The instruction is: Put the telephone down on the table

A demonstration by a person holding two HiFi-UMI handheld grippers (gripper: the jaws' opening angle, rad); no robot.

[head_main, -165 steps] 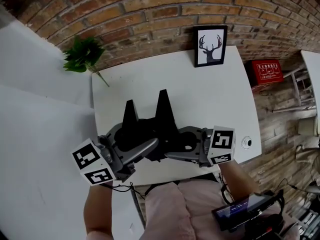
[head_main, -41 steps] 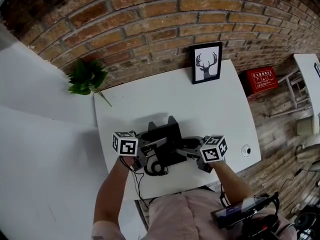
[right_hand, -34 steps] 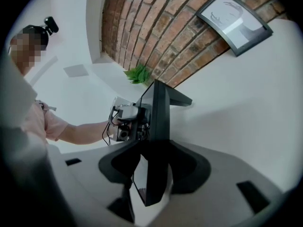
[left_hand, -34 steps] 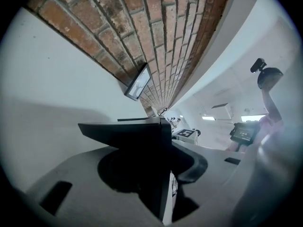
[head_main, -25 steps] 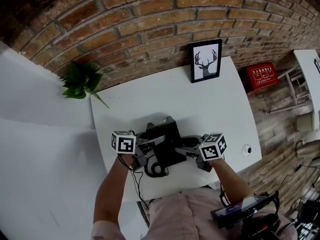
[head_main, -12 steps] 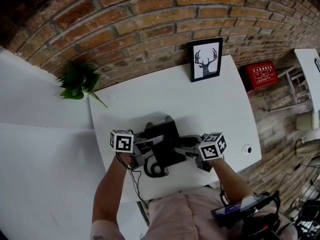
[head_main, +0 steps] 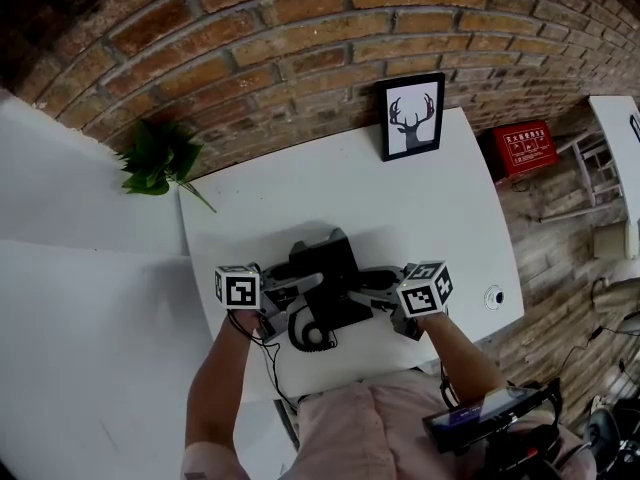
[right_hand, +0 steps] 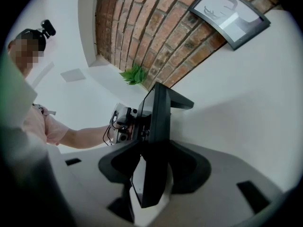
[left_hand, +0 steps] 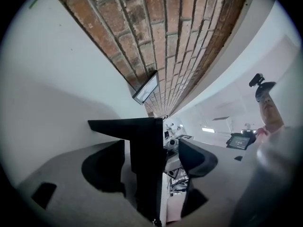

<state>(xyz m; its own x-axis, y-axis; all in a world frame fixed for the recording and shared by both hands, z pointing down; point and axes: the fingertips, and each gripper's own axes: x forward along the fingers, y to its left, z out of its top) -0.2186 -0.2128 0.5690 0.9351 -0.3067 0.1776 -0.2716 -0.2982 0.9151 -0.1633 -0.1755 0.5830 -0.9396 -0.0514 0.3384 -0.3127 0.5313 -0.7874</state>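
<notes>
Telephone (head_main: 325, 280): black, low on the white table (head_main: 430, 198) near its front edge, seemingly resting there (its underside is hidden, so contact is a judgement).
Left claw (head_main: 298, 293): its jaws have just been opening and now stand spread wide, with the telephone's left edge between them and a gap showing beside it.
Right claw (head_main: 360, 293): pinching the telephone's right edge, a pad on each face.
Key relation: the telephone lies between the two claws, its long axis running toward the brick wall (head_main: 300, 28); each claw's way out is sideways.
Likely next: the right claw lets go.
</notes>
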